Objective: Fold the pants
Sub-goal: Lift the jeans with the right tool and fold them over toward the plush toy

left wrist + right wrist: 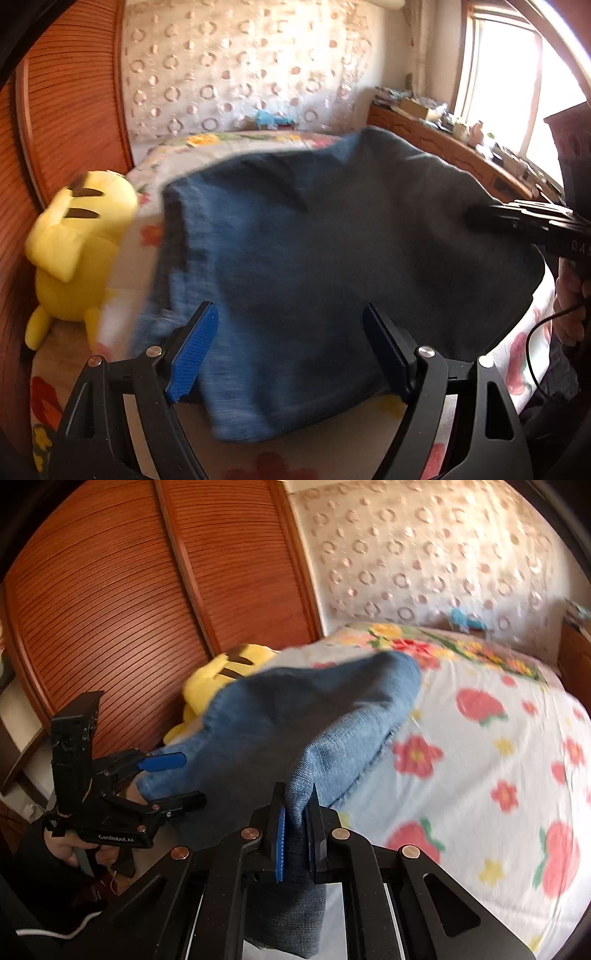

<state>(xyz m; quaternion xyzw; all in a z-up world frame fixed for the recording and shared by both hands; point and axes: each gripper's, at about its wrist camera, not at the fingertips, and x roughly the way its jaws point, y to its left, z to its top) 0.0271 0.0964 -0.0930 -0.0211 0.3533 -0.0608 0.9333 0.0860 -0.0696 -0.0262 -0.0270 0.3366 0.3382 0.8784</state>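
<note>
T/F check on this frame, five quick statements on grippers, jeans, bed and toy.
1. The right gripper is clamped on the blue jeans. True.
2. The left gripper is shut tight on the jeans. False: its jaws stand wide apart, with denim lying between them and the pads not pressing on it.
3. A yellow plush toy lies by the wooden slatted doors. True.
4. The bed sheet is plain white. False: it is printed with red and yellow flowers.
5. The jeans lie flat and fully folded on the bed. False: they are lifted off the sheet where the right gripper holds them, draped and bunched.
</note>
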